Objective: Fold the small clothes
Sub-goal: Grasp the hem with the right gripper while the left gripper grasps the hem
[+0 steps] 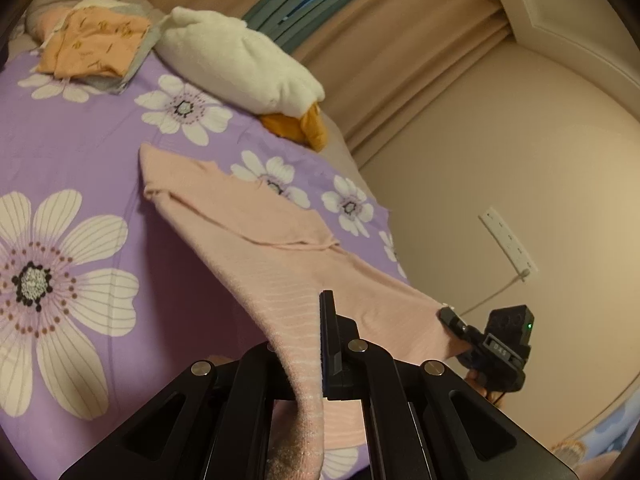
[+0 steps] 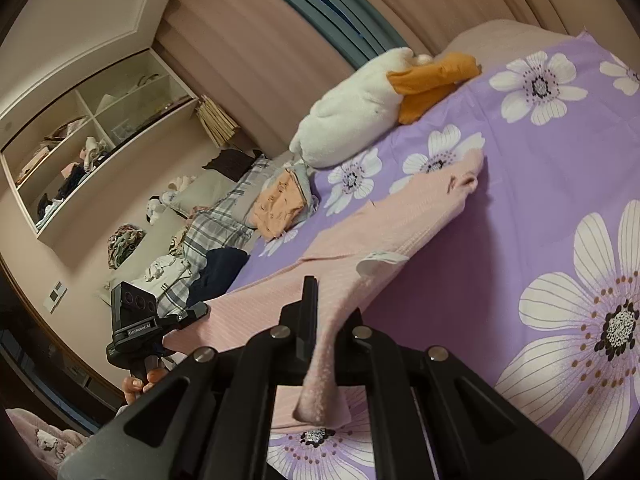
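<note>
A pink knitted garment [image 1: 248, 220] hangs stretched between both grippers, with its far end resting on the purple flowered bedspread [image 1: 80, 152]. My left gripper [image 1: 318, 320] is shut on one corner of its near edge, and the cloth drapes over the jaws. In the same view my right gripper [image 1: 451, 316] pinches the other corner at the right. The right wrist view shows my right gripper [image 2: 320, 304] shut on the pink garment [image 2: 380, 224], and my left gripper [image 2: 198, 312] clamping the opposite corner at the left, a hand below it.
A folded pile of clothes topped in orange [image 1: 96, 44] [image 2: 280, 204] lies at the bed's far end beside a white plush duck [image 1: 240, 64] [image 2: 360, 120]. Loose clothes [image 2: 216, 224] lie past the pile. A wall with a socket [image 1: 508, 244] borders the bed.
</note>
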{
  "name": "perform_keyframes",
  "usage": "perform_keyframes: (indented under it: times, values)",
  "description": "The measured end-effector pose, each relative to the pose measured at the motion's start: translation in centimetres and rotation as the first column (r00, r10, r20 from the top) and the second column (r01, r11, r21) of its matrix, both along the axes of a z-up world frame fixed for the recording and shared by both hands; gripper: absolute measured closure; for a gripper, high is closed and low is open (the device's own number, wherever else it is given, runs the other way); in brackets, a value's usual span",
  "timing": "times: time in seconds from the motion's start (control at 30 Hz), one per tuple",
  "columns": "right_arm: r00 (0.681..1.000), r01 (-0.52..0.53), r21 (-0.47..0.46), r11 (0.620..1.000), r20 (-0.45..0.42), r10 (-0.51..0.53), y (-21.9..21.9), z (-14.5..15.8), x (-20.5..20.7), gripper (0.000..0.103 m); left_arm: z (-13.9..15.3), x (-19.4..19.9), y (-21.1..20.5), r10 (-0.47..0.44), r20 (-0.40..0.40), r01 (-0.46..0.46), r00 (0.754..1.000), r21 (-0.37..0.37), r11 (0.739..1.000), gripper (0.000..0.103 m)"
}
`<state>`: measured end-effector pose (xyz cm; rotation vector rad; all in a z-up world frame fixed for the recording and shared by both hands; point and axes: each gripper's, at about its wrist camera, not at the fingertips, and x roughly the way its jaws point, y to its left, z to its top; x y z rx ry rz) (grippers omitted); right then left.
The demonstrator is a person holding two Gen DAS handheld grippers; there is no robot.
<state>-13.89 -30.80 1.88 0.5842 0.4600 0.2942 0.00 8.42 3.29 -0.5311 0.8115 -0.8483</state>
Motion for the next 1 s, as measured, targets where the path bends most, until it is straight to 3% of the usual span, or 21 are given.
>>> perform_keyframes:
  times: [0.5,0.77,1.0]
  values:
    - [0.999,-0.03,-0.071,0.997,0.033,0.032,0.5,3.0,-4.9,0.099,2.0,-3.4,2.2,0.001,-0.001,-0.001,1.0,0.031,1.0,0.103]
    - [0.992,-0.065,-0.139,0.988,0.101,0.079,1.7,5.2,-7.6,0.099,3.8,-5.9,3.0,-0.024,0.027,0.023,0.999,0.029,0.999,0.103]
    - [0.992,-0.04,-0.122,0.992,0.11,0.054,0.6,5.1,-6.4,0.098,2.9,-3.9,3.2,0.012,-0.011,-0.012,1.0,0.021,1.0,0.103]
